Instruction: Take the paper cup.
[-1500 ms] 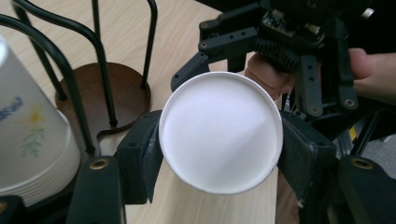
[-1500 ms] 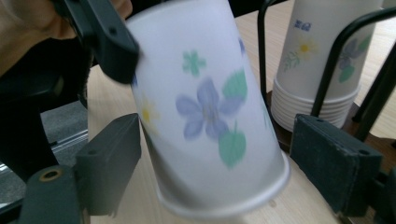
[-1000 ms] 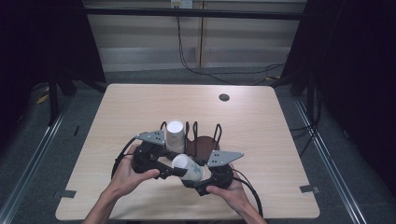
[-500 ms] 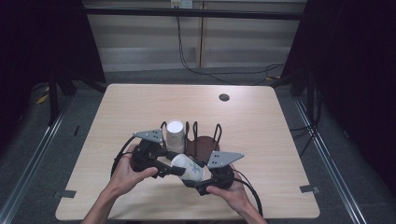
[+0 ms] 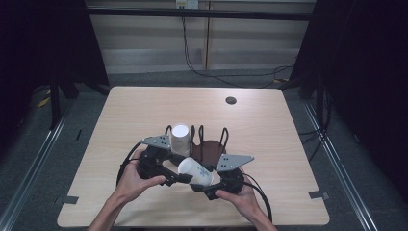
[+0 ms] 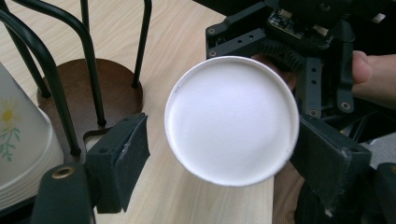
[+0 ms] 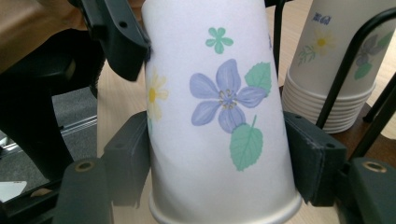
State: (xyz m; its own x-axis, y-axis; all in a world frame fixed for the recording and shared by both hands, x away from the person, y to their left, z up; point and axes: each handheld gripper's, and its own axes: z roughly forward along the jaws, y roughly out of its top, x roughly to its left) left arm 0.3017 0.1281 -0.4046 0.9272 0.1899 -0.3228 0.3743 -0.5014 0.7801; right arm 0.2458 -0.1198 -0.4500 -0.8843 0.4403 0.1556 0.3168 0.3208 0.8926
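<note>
So since the earlier shot the hands themselves barely shift, but the grip changes over: the left gripper has just been opening its jaws, and the right gripper has just been closing onto the paper cup.

Going left to right: the left gripper's jaws now stand spread, with the cup's closed white bottom sitting between them. The left pad is clear of it with desk showing in the gap; the right one sits right up against the edge, I can't tell if it touches. The cup lies tipped on its side above the desk's near edge, long axis running roughly hand to hand, bottom toward the left gripper and rim toward the right. The right gripper clamps its flowered wall from both sides near the rim, so the right hand is the one carrying it.

Behind sits the wire rack on its brown base, with the stack of cups standing in it.

The left gripper view gives the loose gap around the bottom; the right gripper view gives the pads pressed on the wall, plus the stack's nested rims.
</note>
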